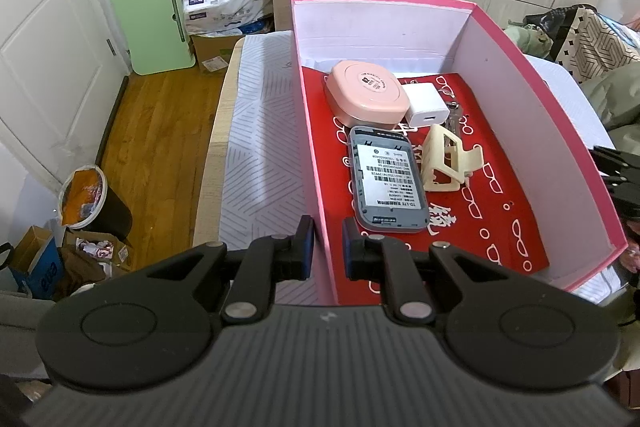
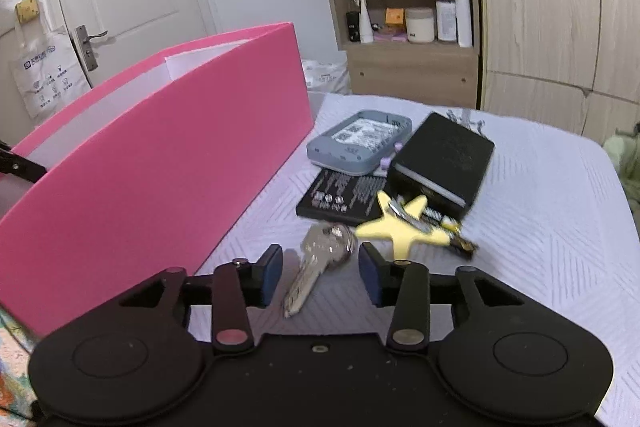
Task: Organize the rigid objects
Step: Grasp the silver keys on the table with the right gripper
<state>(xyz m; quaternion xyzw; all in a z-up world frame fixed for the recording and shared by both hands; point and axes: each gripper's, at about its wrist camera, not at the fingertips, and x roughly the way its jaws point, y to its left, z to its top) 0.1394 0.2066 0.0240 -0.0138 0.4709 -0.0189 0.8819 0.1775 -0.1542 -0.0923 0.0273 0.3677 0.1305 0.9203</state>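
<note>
- Surface: a bed [image 2: 540,187] under a white patterned cover; wood floor [image 1: 160,131] on its left, a door [image 1: 36,39], a shelf unit [image 2: 400,7] and wardrobes [image 2: 540,7] behind.
- Box [image 1: 516,67]: pink outside, white inside, red printed sheet on its bottom; it stands on the bed's left part.
- Inside the box: a pink case [image 1: 366,95] at the far end, a white charger [image 1: 424,105] just beside it, a grey router [image 1: 386,179] nearer me, a cream clip [image 1: 448,159] to the right of the router.
- My left gripper [image 1: 326,247]: jaws nearly together on the box's near left wall; the wall's edge passes between the pads, which grip it.
- My right gripper [image 2: 320,279]: low over the bed, right of the box; jaws part-open and holding nothing.
- Key [image 2: 320,267]: flat on the cover between my right pads, untouched; its head points away from me.
- Beyond the key: a yellow star [image 2: 400,227] on a key bunch, a black battery [image 2: 340,195], a second grey router [image 2: 360,143] and a black wallet [image 2: 444,163], all close together in mid-bed.
</note>
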